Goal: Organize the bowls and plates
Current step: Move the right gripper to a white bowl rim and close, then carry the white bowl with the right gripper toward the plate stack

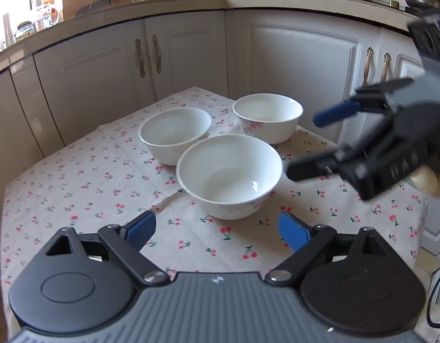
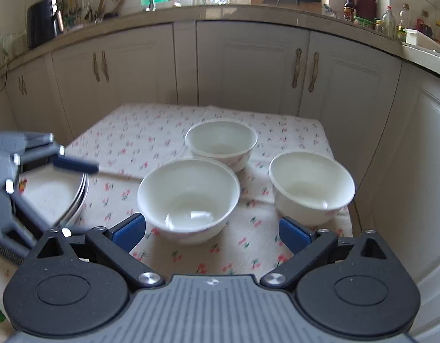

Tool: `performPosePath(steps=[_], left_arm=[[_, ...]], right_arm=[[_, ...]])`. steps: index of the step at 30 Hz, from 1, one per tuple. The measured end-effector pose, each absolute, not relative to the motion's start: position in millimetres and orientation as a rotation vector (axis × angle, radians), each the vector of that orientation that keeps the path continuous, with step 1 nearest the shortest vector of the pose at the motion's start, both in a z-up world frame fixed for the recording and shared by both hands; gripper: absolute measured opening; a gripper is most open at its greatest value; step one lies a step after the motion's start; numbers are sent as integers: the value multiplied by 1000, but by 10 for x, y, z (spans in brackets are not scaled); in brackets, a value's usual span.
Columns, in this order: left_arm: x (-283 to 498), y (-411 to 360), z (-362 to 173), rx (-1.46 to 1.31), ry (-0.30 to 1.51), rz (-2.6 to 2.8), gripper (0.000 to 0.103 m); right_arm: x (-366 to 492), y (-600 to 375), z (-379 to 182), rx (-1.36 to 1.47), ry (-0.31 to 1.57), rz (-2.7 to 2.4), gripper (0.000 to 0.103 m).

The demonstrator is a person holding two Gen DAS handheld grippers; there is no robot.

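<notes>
Table: a small table with a cherry-print cloth [image 1: 77, 188] stands in front of pale kitchen cupboards [image 2: 248, 71].
Bowls: three white bowls sit apart on the cloth, none nested. The near bowl [image 1: 230, 175] is the largest in view; the far left bowl [image 1: 174, 134] stands just behind it and almost touches it; the far right bowl [image 1: 268, 117] stands a little off by itself.
Plates: a stack of plates [image 2: 74, 197] lies at the left of the table in the right wrist view, partly hidden behind the other gripper. How many plates it holds I cannot tell.
Left gripper: the left gripper [image 1: 217, 228] has its jaws spread wide with nothing between them, and it hangs near the front edge of the table, facing the near bowl.
Right gripper: the right gripper [image 2: 211, 231] is also spread wide and empty, with the near bowl just ahead of its fingers.
Done so far: the plates look gathered into one pile already.
Left to do: the bowls are all separate, so stacking them is probably the remaining work. I judge the task about half done.
Likely next: a grip on the rim of one bowl.
</notes>
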State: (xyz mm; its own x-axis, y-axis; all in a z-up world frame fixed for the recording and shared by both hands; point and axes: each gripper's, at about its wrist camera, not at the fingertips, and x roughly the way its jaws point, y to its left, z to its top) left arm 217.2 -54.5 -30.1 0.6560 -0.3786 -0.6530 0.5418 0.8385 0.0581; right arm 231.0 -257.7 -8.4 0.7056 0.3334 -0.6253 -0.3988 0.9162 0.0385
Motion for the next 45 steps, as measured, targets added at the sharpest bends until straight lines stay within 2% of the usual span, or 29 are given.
performPosePath(steps=[8, 15, 26, 30, 45], left_arm=[[2281, -815, -482, 239, 688, -469, 93], [2365, -849, -533, 239, 663, -480, 92], [2493, -882, -592, 219, 657, -511, 90], [2513, -846, -586, 205, 656, -515, 87], [2164, -765, -438, 232, 647, -561, 87]], right_arm=[[2691, -2514, -240, -29, 705, 474, 99], [2851, -2473, -323, 8, 727, 508, 86], [3053, -2393, -342, 4, 753, 527, 75], [3068, -2374, -355, 2, 762, 525, 75], [2733, -2307, -190, 1, 777, 497, 75]])
